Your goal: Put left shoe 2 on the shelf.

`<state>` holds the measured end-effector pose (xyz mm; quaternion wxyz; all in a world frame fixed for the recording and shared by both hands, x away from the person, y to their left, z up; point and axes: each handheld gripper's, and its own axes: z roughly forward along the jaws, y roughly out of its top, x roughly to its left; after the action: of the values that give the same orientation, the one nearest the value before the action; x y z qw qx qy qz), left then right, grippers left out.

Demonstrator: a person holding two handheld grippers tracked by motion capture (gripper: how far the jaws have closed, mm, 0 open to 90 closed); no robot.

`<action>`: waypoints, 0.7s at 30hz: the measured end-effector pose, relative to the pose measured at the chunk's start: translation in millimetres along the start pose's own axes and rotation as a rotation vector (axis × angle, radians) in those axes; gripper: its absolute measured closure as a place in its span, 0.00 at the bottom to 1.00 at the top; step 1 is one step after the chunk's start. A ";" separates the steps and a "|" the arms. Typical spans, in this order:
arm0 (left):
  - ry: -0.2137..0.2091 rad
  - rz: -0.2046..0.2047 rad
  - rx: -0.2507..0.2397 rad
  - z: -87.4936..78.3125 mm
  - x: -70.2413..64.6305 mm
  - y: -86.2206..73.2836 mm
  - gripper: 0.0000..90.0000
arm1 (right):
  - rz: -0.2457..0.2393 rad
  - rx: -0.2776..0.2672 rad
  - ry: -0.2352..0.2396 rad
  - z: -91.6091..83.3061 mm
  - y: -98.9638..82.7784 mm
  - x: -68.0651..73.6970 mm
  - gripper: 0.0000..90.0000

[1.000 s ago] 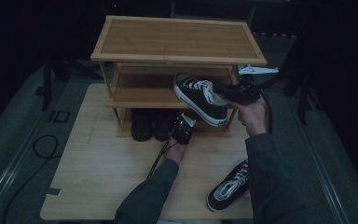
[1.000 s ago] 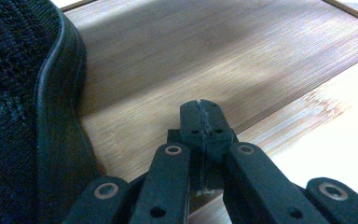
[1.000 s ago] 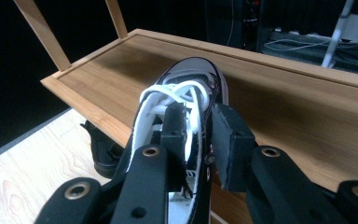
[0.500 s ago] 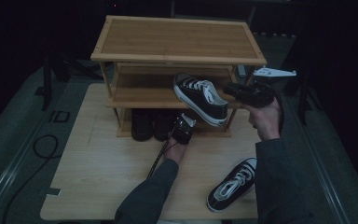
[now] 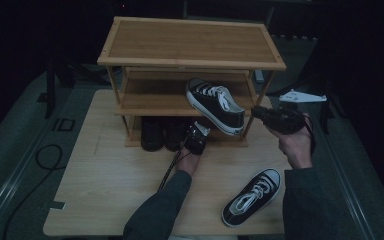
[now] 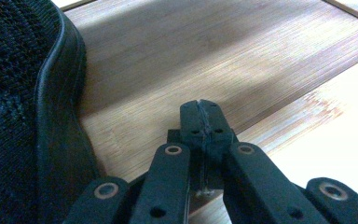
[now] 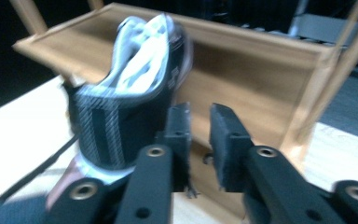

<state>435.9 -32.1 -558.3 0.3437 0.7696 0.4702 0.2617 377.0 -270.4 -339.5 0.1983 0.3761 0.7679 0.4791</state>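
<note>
The sneaker we are working with sits on the middle shelf of the wooden rack, its long axis running from about ten o'clock at the toe to four o'clock at the heel, and the heel sticks out past the shelf's front edge. In the high view our right tongs lie at three o'clock of that heel, just beside it and apart from it. Their jaws have just been closing; a narrow gap remains and nothing sits between them. In the right gripper view the heel stands at nine o'clock of the tongs, outside the jaws. Our right hand is the nearer one, so any nudge or re-grip would, we judge, go sideways toward the heel.

Our left tongs are pressed together, empty, low at the rack's bottom shelf beside a dark shoe. A second sneaker lies on the counter at six o'clock of the right hand.
</note>
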 end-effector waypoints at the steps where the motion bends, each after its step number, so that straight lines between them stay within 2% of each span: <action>1: 0.000 0.000 0.000 0.0 0.0 0.0 0.99 | -0.001 0.004 -0.012 -0.7 -2.6 1.7 0.92; 3: 0.000 -0.003 -0.001 0.1 -0.1 0.0 0.99 | 0.005 0.006 0.000 -2.0 -7.5 3.2 1.00; 8: 0.000 -0.002 0.000 0.1 -0.1 0.0 0.99 | -0.040 0.058 0.014 -2.5 -19.4 15.1 1.00; 14: 0.000 -0.003 -0.001 0.1 -0.1 0.0 0.99 | -0.082 0.085 0.044 -3.1 -32.5 30.7 1.00; 21: 0.000 -0.003 -0.001 0.1 -0.1 0.0 0.99 | -0.098 0.117 0.058 3.8 -37.8 39.4 1.00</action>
<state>436.0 -32.3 -558.4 0.3445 0.7686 0.4713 0.2614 339.7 -247.6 -372.4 0.1772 0.3349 0.8174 0.4339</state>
